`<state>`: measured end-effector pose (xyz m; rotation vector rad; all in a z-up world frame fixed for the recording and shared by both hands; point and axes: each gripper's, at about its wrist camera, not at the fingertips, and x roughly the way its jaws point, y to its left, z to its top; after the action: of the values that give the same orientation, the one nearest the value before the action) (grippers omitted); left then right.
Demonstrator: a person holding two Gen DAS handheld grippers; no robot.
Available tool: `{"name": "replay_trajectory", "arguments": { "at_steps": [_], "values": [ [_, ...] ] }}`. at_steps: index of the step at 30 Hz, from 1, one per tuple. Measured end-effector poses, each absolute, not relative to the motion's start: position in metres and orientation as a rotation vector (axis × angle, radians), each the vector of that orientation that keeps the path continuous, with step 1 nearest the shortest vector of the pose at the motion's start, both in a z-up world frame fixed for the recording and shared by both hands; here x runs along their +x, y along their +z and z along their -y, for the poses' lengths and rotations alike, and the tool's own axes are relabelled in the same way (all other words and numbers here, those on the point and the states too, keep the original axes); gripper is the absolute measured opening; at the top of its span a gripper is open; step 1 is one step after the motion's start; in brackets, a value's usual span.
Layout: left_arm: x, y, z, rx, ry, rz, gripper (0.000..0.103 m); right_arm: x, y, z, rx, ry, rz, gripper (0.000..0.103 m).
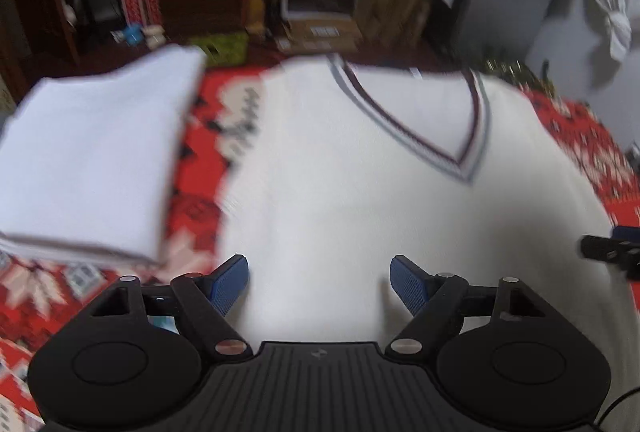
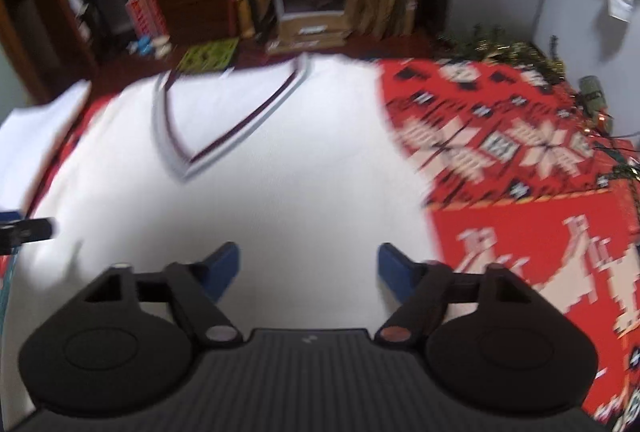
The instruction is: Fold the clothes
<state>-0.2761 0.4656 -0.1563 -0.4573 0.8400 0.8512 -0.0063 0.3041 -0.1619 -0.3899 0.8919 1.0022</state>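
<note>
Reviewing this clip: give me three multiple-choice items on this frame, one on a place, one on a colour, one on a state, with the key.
1. Where does the folded white stack lie relative to the V-neck top?
A. On top of it
B. Beside it, on the left tool's side
C. Off the cloth

2. What colour is the patterned cloth under the clothes?
A. Red
B. Green
C. Grey

3. How do the two tools stand?
A. Both shut on fabric
B. One open, one shut
C. Both open

Key: B, red cloth shows between stack and top; A, red with pale motifs; C, the left tool and right tool show wide gaps between blue pads, gripping nothing.
</note>
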Motion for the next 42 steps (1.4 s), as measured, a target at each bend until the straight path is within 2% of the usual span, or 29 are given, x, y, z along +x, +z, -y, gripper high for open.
{"name": "replay_trajectory", "arguments": {
  "at_steps": [1, 2, 3, 4, 5, 6, 9, 17, 23, 29, 33, 42],
  "values": [
    [-0.28, -0.151, -0.471, -0.443, 0.864, -0.829, 0.066, 0.005, -0.16, -0.302, -0.376, 0.977, -0.889, 0.069],
    [-0.282, -0.152, -0.476, -0.431, 0.866, -0.839, 0.061, 0.016, -0.158, -0.301, -0.363, 0.949, -0.887, 0.061],
    [-0.284, -0.154, -0.481, -0.42, 0.866, -0.854, 0.051, 0.028, -0.159, -0.3, -0.357, 0.918, -0.894, 0.048],
    [-0.286, -0.156, -0.486, -0.408, 0.865, -0.869, 0.045, 0.041, -0.161, -0.3, -0.354, 0.886, -0.903, 0.039],
    [-0.288, -0.158, -0.49, -0.397, 0.864, -0.884, 0.039, 0.052, -0.164, -0.299, -0.353, 0.867, -0.915, 0.026],
    [-0.29, -0.16, -0.495, -0.385, 0.864, -0.899, 0.038, 0.063, -0.168, -0.298, -0.354, 0.85, -0.927, 0.023],
    [-0.295, -0.169, -0.502, -0.423, 0.856, -0.91, 0.033, 0.08, -0.179, -0.301, -0.385, 0.849, -0.94, 0.021],
    [-0.294, -0.175, -0.503, -0.459, 0.863, -0.907, 0.033, 0.073, -0.192, -0.309, -0.41, 0.901, -0.968, 0.019],
    [-0.292, -0.177, -0.504, -0.475, 0.85, -0.912, 0.036, 0.071, -0.19, -0.31, -0.372, 0.911, -0.992, 0.019],
    [-0.292, -0.181, -0.503, -0.471, 0.841, -0.924, 0.04, 0.056, -0.195, -0.32, -0.492, 0.938, -0.931, 0.019],
    [-0.292, -0.183, -0.505, -0.488, 0.841, -0.923, 0.043, 0.052, -0.195, -0.323, -0.508, 0.954, -0.923, 0.006],
    [-0.289, -0.184, -0.506, -0.475, 0.828, -0.937, 0.043, 0.068, -0.193, -0.319, -0.543, 0.886, -0.905, 0.001]
  ]
}}
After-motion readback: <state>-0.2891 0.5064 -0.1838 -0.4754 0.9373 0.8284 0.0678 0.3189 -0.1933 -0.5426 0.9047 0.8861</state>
